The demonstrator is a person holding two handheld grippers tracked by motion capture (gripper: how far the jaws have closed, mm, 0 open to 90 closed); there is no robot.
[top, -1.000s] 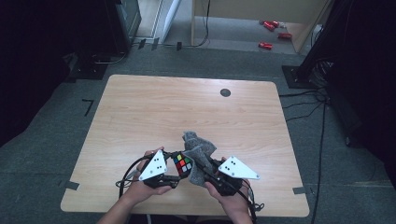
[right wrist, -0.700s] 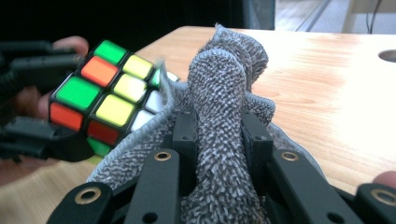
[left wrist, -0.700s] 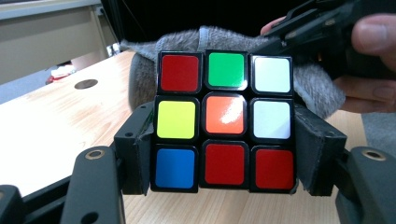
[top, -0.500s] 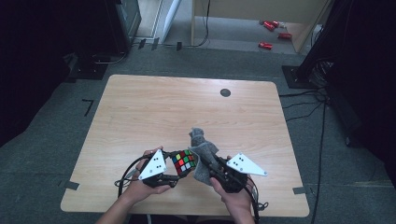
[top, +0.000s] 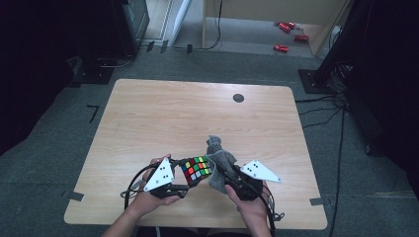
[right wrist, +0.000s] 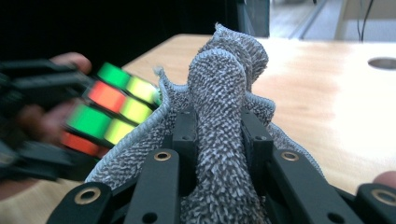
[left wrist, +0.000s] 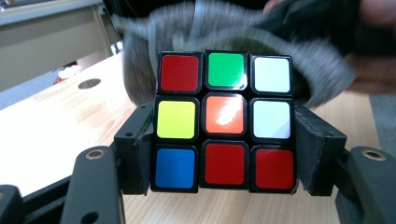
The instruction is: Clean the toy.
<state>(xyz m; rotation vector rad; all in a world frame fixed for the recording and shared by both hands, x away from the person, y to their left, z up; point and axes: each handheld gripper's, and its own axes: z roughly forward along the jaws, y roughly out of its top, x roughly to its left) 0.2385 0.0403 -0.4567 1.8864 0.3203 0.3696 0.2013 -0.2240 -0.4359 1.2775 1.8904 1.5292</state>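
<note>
My left gripper (top: 190,174) is shut on a colour cube (top: 196,169), held above the table's near edge. In the left gripper view the cube (left wrist: 225,122) sits clamped between the two black pads (left wrist: 135,149), red, green and white squares along its top row. My right gripper (top: 223,174) is shut on a grey cloth (top: 220,155), bunched upright between its jaws (right wrist: 219,130). The cloth touches the cube's right side. In the right gripper view the cube (right wrist: 112,107) is blurred at the left, against the cloth's edge.
The wooden table (top: 163,118) has a round dark hole (top: 238,98) near its far edge. Cables trail from both grippers over the near edge. Dark equipment and a cabinet stand on the grey floor beyond the table.
The right gripper with the cloth has shifted a little, so the cloth now lies to the right of the cube instead of over it. The cube's coloured top face shows more.
</note>
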